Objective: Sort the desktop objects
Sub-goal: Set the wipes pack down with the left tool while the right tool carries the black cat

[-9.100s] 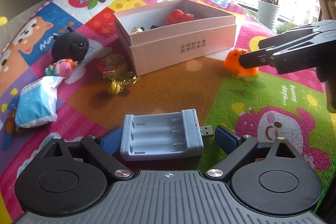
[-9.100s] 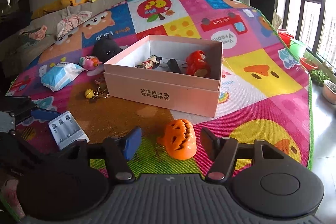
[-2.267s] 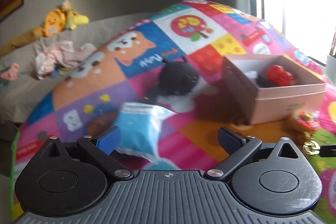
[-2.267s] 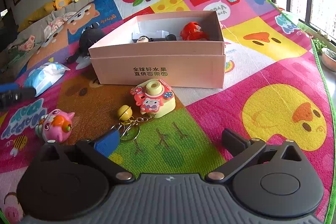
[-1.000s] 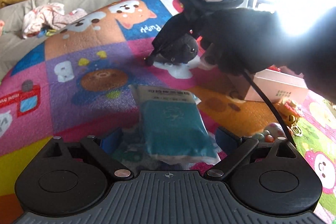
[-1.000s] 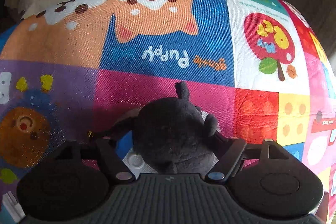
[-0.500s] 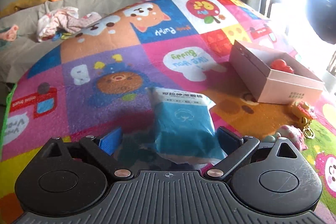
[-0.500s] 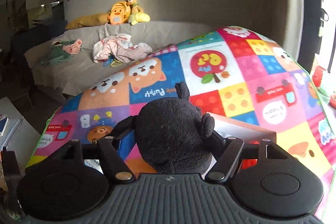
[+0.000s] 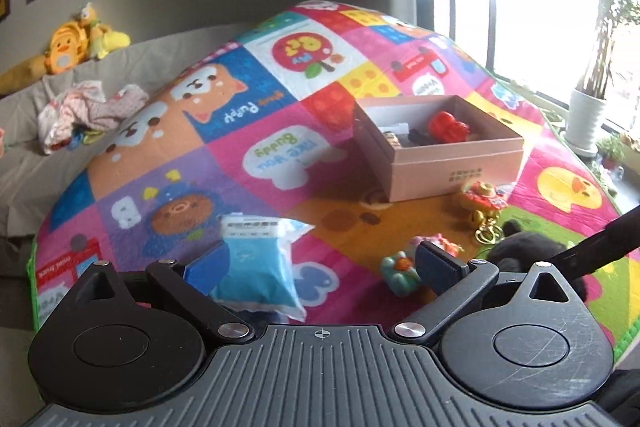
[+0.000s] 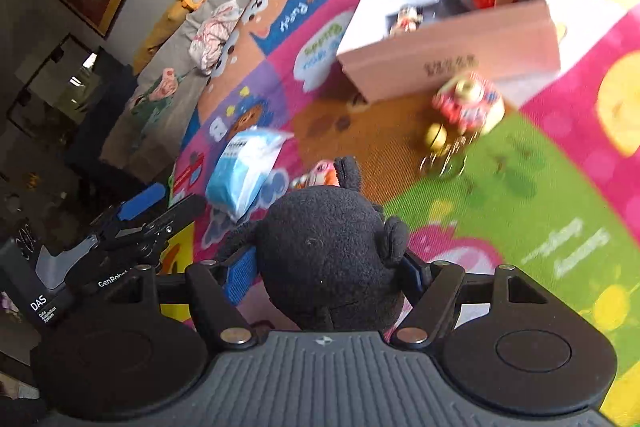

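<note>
My right gripper [image 10: 326, 271] is shut on a black plush toy [image 10: 324, 255], held above the green part of the play mat. The left wrist view shows that plush [image 9: 524, 251] low at the right, beside a dark right-gripper arm. My left gripper [image 9: 322, 263] stands open above the mat. A blue tissue pack [image 9: 256, 267] lies under its left finger, not gripped. The right wrist view has the left gripper [image 10: 168, 203] just left of the pack [image 10: 244, 167]. A pink box [image 9: 456, 171] [image 10: 452, 59] farther back holds a red toy [image 9: 448, 127] and small figures.
A camera-shaped keychain [image 9: 482, 197] [image 10: 468, 107] lies in front of the box. A small pink toy [image 9: 404, 267] [image 10: 316, 175] rests between the pack and the plush. A sofa [image 9: 168, 55] with stuffed toys and clothes is at the back left, a potted plant [image 9: 586, 115] by the window.
My right gripper has swung with the black plush from the mat's far side to the near right and rolled. My left gripper has risen and drawn back; the tissue pack stays on the mat.
</note>
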A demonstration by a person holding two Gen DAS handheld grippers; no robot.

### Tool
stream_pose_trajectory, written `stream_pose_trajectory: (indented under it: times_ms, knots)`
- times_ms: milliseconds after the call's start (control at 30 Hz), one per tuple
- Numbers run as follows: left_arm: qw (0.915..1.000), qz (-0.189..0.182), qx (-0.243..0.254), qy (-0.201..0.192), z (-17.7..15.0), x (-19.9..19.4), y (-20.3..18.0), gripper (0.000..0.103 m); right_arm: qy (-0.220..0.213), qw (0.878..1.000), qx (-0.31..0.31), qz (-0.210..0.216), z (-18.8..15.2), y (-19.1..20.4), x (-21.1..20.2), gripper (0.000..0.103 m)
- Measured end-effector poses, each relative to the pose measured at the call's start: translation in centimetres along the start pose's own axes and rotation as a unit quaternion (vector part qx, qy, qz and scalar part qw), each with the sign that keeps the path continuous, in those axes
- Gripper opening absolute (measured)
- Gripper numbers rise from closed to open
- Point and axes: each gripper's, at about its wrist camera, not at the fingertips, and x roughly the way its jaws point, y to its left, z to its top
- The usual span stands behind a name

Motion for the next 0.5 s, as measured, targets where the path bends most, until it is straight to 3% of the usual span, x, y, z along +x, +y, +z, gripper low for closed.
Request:
stream_pose_trajectory:
  times_ms: [133,233,333,400,500]
  knots:
    - [0.9997,-0.008,0.025,0.001,-0.3,-0.4,-1.6,0.102,-0.033,0.999,-0.004,-0.021,-0.7,-0.9,-0.5,0.082]
    - [0.9996,-0.003,0.028,0.008,-0.4,-0.2,-2.0,0.102,-0.095,0.990,-0.053,-0.090,-1.1,-0.6,-2.9,0.090]
    - [0.9994,-0.004,0.032,0.015,-0.4,0.1,-2.4,0.102,-0.128,0.976,-0.076,-0.157,-1.4,-1.2,-4.4,0.096]
    - [0.9991,-0.006,0.038,0.017,-0.4,0.2,-2.7,0.102,-0.141,0.970,-0.084,-0.177,-1.9,-1.7,-5.1,0.102]
    - [0.9986,-0.007,0.048,0.019,-0.5,0.3,-3.3,0.102,-0.152,0.966,-0.095,-0.186,-2.2,-2.0,-5.9,0.103]
